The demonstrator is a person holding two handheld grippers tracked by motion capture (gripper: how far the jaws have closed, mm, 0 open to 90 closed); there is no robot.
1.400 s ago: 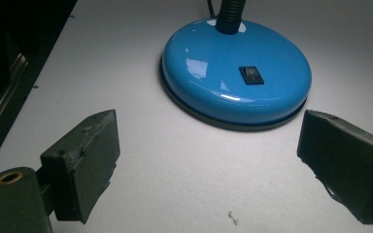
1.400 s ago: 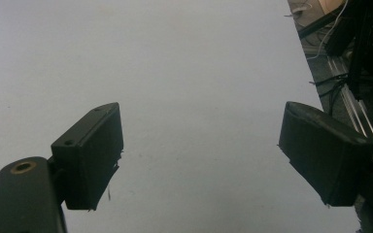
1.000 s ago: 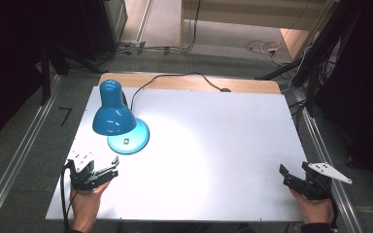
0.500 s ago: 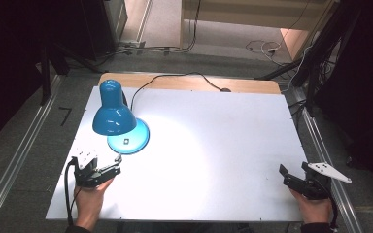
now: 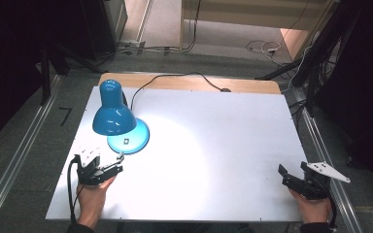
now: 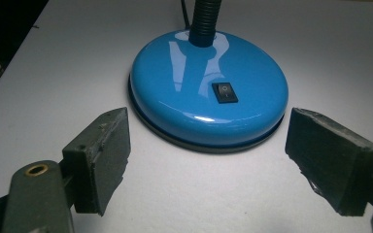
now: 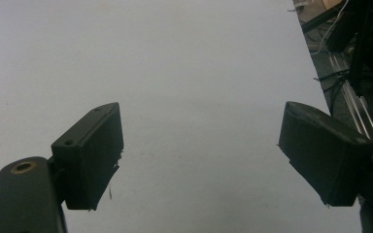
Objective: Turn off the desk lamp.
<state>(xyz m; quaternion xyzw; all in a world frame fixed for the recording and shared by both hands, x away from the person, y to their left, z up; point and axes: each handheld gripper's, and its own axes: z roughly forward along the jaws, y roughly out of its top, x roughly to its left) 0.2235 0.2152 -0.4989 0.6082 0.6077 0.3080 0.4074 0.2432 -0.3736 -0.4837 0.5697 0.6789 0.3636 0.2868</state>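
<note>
Two wide-spread jaws on your left gripper [image 6: 209, 160] have just been closing a little with nothing between them, and they face the blue lamp base [image 6: 209, 92], which sits near the table's [image 5: 233, 145] left side just ahead of that hand, lamp lit. If the black switch [image 6: 224, 92] on the base is your target, narrow the jaws further and come down on it with one fingertip, pressing straight down so the base does not slide. Keep your right gripper [image 5: 296, 180], open and empty, parked at the right edge.
</note>
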